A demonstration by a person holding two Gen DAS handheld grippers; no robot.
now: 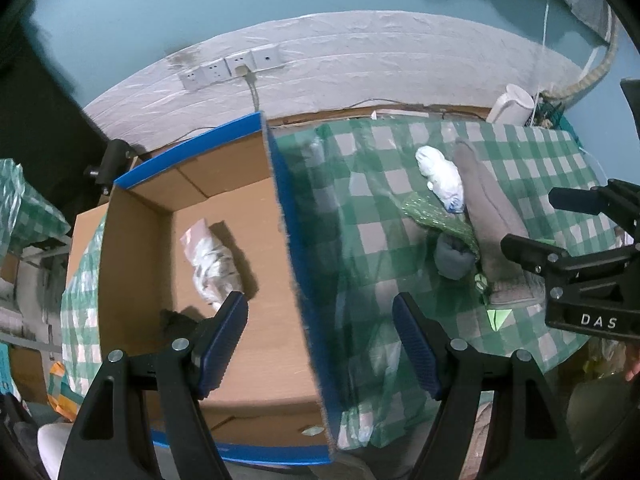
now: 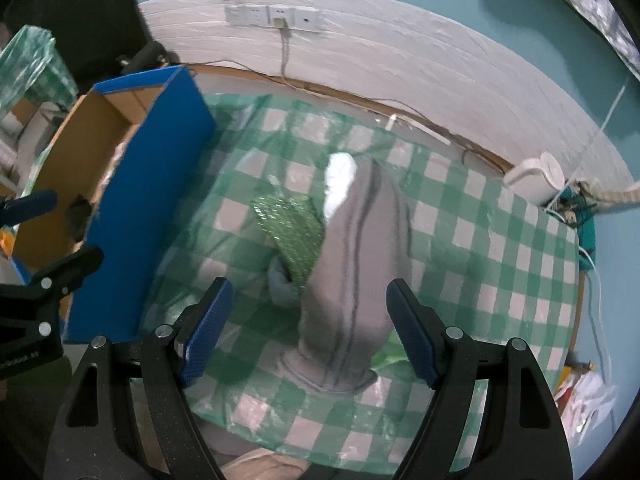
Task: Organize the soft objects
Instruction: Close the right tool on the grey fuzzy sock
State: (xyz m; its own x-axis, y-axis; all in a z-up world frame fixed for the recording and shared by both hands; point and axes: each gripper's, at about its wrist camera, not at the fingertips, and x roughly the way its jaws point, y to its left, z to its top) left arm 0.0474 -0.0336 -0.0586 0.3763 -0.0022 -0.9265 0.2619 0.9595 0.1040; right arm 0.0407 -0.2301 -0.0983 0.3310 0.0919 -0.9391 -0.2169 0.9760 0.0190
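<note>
- My left gripper (image 1: pixel 320 320) has its blue-padded jaws spread wide with nothing between them; it hangs over the blue right-hand wall of the cardboard box (image 1: pixel 288 216), one finger over the box floor and the other over the tablecloth.
- Inside the box, a crumpled white cloth (image 1: pixel 212 260) lies on the brown floor, just ahead of my left finger pad (image 1: pixel 220 344).
- My right gripper (image 2: pixel 308 328) is also spread open and grips nothing; the grey garment (image 2: pixel 360 272) lies on the table between its two pads, not pinched.
- The grey garment stretches lengthwise away from me on the green checked tablecloth (image 2: pixel 500 240), its hem end nearest the right gripper.
- A glittery green fabric piece (image 2: pixel 292 228) sits against the garment's left edge, partly tucked beneath it.
- A small blue-grey rolled item (image 2: pixel 280 284) lies just below the green piece, touching the garment.
- A white bundle (image 1: pixel 440 176) rests at the far end of the pile, beside the garment's tip.
- From the left wrist camera, the right gripper (image 1: pixel 572 224) shows at the right edge, over the near end of the garment.
- The box stands just left of the pile, near it but apart.
- A white kettle (image 2: pixel 536 180) stands at the table's far right corner, and wall sockets (image 2: pixel 276 16) sit on the wall behind.
</note>
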